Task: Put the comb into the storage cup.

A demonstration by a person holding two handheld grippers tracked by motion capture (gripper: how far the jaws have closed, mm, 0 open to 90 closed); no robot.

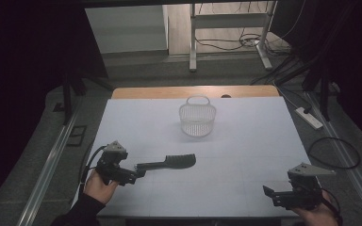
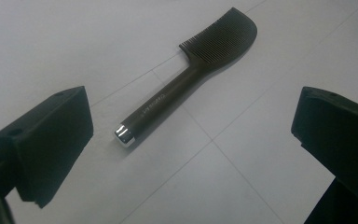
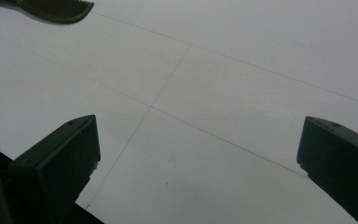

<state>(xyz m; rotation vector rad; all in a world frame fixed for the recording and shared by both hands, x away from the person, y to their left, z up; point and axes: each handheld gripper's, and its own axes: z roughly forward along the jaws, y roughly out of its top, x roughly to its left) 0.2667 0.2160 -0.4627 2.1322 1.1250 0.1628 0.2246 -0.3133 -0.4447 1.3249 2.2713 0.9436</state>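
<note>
A white table (image 1: 245, 155), its surface crossed by faint seam lines, with a strip of bare wood along the far edge. A dark comb (image 1: 169, 163) lies flat near the centre, toothed head toward three o'clock. A clear mesh basket (image 1: 197, 117) stands upright toward twelve o'clock.

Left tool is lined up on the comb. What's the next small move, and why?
Probably ease the left tool forward and down until its open jaws straddle the comb handle, then close. The comb lies flat on the white table, its silver-capped handle end pointing at the tool, still short of the jaws and untouched.
</note>
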